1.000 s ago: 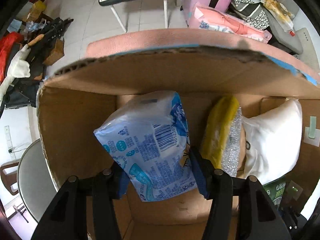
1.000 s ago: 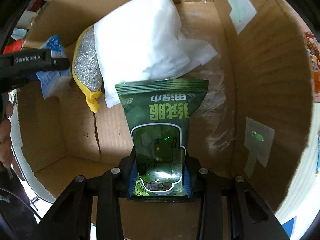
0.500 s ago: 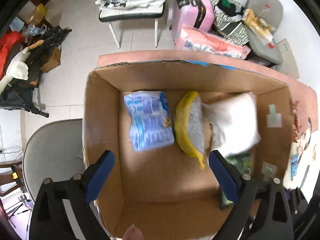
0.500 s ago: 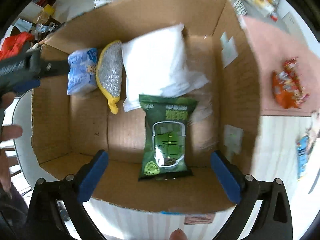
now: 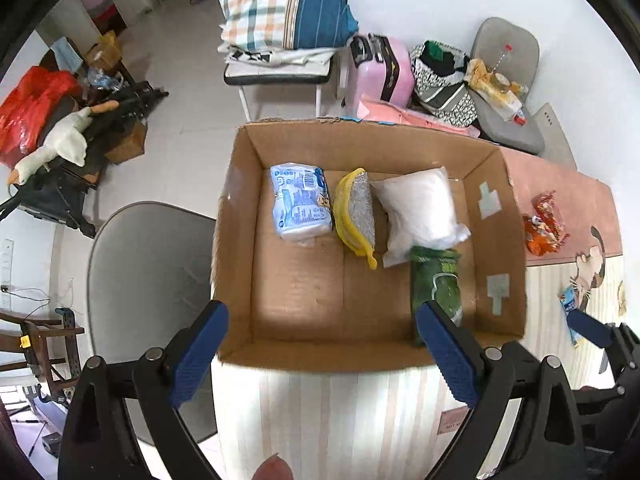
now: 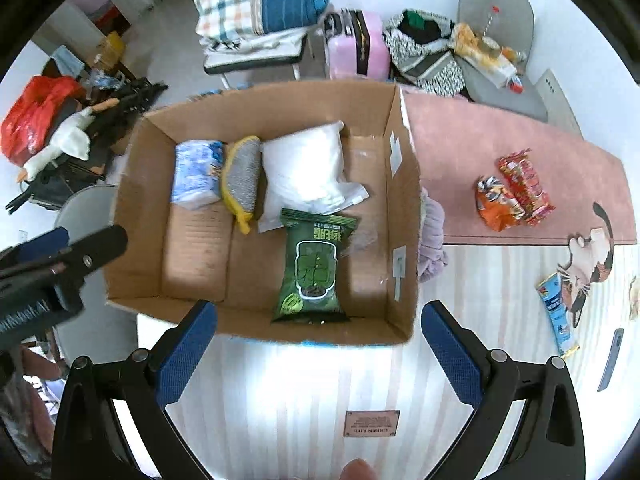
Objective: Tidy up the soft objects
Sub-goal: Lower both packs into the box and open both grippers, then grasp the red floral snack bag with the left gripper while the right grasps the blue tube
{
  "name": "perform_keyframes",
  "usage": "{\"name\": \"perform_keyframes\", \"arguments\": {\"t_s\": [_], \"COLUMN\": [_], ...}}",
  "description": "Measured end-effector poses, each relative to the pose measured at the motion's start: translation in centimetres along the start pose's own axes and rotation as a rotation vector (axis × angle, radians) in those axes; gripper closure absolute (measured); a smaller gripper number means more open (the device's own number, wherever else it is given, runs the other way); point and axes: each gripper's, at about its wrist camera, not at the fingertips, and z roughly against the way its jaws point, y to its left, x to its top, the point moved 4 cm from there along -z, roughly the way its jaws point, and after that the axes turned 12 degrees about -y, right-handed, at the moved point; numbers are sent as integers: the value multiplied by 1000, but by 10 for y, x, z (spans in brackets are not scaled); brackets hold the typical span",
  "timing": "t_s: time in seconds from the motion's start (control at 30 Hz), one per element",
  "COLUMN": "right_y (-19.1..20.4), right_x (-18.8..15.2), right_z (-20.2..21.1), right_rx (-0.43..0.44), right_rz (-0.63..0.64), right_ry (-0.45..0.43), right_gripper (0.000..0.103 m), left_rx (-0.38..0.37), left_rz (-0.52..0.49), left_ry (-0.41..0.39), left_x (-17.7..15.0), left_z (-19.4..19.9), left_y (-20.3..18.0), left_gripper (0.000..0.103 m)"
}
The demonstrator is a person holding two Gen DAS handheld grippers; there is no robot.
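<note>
**Ana:** Left wrist view first: where do the soft things lie?

**Ben:** All in the cardboard box (image 5: 500,216). Along its far wall, the blue-and-white packet (image 5: 301,205) sits nearest the box's left wall, the yellow scrubber (image 5: 356,212) just beside it, then the white pillow pack (image 5: 418,208). The green wipes pack (image 5: 436,284) lies nearer the box's front wall, its top edge touching the pillow pack.

**Ana:** And the grippers?

**Ben:** The left gripper (image 5: 322,354) hangs in front of the box's near wall, jaws spread wide, nothing between them. In the right wrist view, the right gripper (image 6: 318,354) is likewise spread wide and empty, also before the near wall.

**Ana:** Beyond the box?

**Ben:** To its right, on the pink cloth (image 6: 480,128), two red-orange snack packets (image 6: 514,194) lie together, well apart from the box. A lilac cloth (image 6: 432,236) touches the box's right wall. Behind the box stands a pink suitcase (image 5: 384,70).
</note>
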Motion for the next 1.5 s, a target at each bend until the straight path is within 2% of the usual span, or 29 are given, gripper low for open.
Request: {"name": "perform_keyframes", "arguments": {"t_s": [0.27, 0.33, 0.43, 0.53, 0.67, 0.73, 0.83, 0.9, 1.0, 1.1, 1.23, 1.3, 1.4, 1.47, 1.5], "right_y": [-3, -12, -38, -81, -159, -205, -275, -323, -372, -406, -427, -432, -441, -447, -450], "right_x": [-4, -2, 2, 4, 5, 2, -7, -21, -40, -64, -96, -107, -116, -120, -121], "right_z": [53, 62, 72, 76, 72, 68, 55, 38, 12, -25, -80, -99, -117, -123, -124], "right_rx": [85, 90, 77, 52, -10, -61, -143, -183, -221, -226, -192, -175, -168, -159, -148], "right_rz": [-5, -18, -44, -101, -169, -200, -236, -256, -257, -242, -228, -227, -248, -271, -292], "right_ry": [-53, -74, -95, -100, -75, -56, -16, 37, 105, 193, 320, 360, 386, 399, 401], "right_gripper": [0, 0, 0, 0, 0, 0, 0, 0, 0, 0, 1, 6, 19, 35, 39], "left_rx": [-42, -67, -85, -112, -148, -142, -158, -172, -154, -126, -100, -98, -118, -138, -146], "left_rz": [44, 54, 28, 8, -29, -67, -101, -119, -162, -203, -238, -235, -187, -136, -119], "left_ry": [-57, -69, -90, -83, -36, -22, 34, 102, 169, 223, 277, 307, 349, 374, 385], "left_x": [-12, -9, -3, 7, 16, 21, 19, 13, 5, -2, -7, -4, 9, 22, 29], "left_z": [48, 56, 64, 61, 44, 30, 6, -19, -50, -79, -109, -123, -142, -157, -163], "left_y": [-16, -27, -51, -86, -145, -186, -235, -271, -311, -342, -371, -385, -399, -409, -414], "left_gripper": [6, 0, 0, 0, 0, 0, 0, 0, 0, 0, 0, 0, 0, 0, 0]}}
